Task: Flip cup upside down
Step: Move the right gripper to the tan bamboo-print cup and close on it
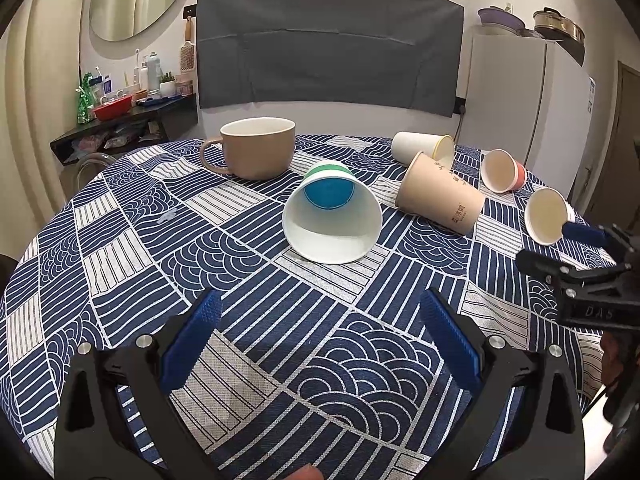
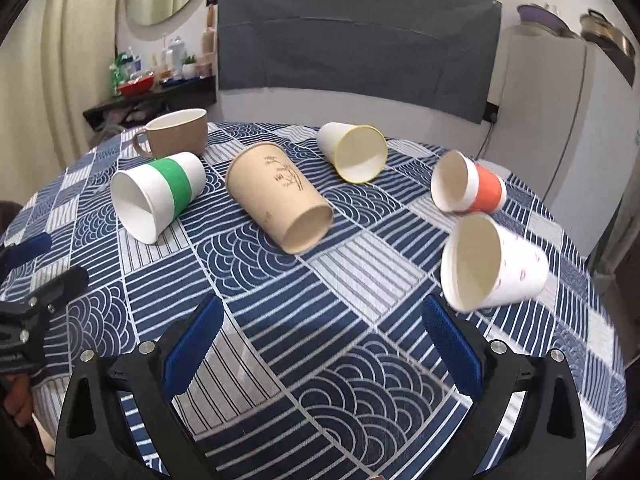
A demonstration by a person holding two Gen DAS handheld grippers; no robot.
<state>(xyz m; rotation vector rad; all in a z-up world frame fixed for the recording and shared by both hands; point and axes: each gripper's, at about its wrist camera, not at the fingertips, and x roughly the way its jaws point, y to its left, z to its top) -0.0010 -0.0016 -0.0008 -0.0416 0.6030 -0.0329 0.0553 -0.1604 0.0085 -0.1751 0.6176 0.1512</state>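
Several paper cups lie on their sides on the blue patterned tablecloth (image 1: 120,280). A white cup with a green band (image 1: 332,220) lies ahead of my open, empty left gripper (image 1: 320,344), mouth toward it; it also shows in the right wrist view (image 2: 156,200). A tan paper cup (image 2: 280,200), a yellow-rimmed white cup (image 2: 356,152), an orange cup (image 2: 468,184) and a white cup with pink marks (image 2: 492,264) lie ahead of my open, empty right gripper (image 2: 320,344). The pink-marked cup lies just beyond the right finger (image 2: 452,348). A beige mug (image 1: 256,152) stands upright at the back.
The round table's edge (image 2: 600,320) curves close on the right. A white fridge (image 1: 520,100) stands behind the table, a cluttered dark shelf (image 1: 132,116) at back left. The right gripper shows at the right edge of the left wrist view (image 1: 580,256).
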